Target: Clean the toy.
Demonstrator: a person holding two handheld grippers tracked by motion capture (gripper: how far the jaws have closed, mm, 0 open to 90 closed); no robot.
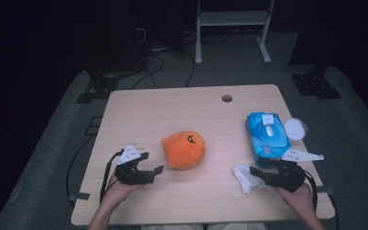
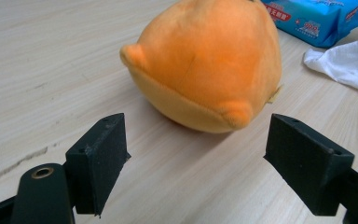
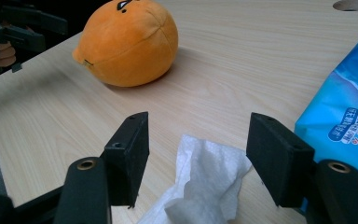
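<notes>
High view first: a pale wooden counter (image 1: 139, 108) carries an orange plush toy (image 1: 184, 150) near its middle, a blue pack of wet wipes (image 1: 265, 135) toward the right edge, and a crumpled white wipe (image 1: 245, 176) lying just in front of that pack. The person's left tongs (image 1: 154, 163) sit low over the counter just left of the plush toy, pointing at it, with the jaws spread and nothing between them. From the left gripper view, the toy (image 2: 205, 63) rests on the wood a little beyond the two black pads, clear of both, with the white wipe (image 2: 345, 63) and a corner of the blue pack (image 2: 314, 18) off to the upper right. The right tongs (image 1: 256, 175) are at the near right, jaws also spread wide. From the right gripper view, the white wipe (image 3: 205, 179) lies loose on the counter between the two pads, and neither pad presses on it; the blue pack (image 3: 345, 116) stands just beside the right-hand pad, and the plush toy (image 3: 128, 42) sits well apart, farther up the counter.
</notes>
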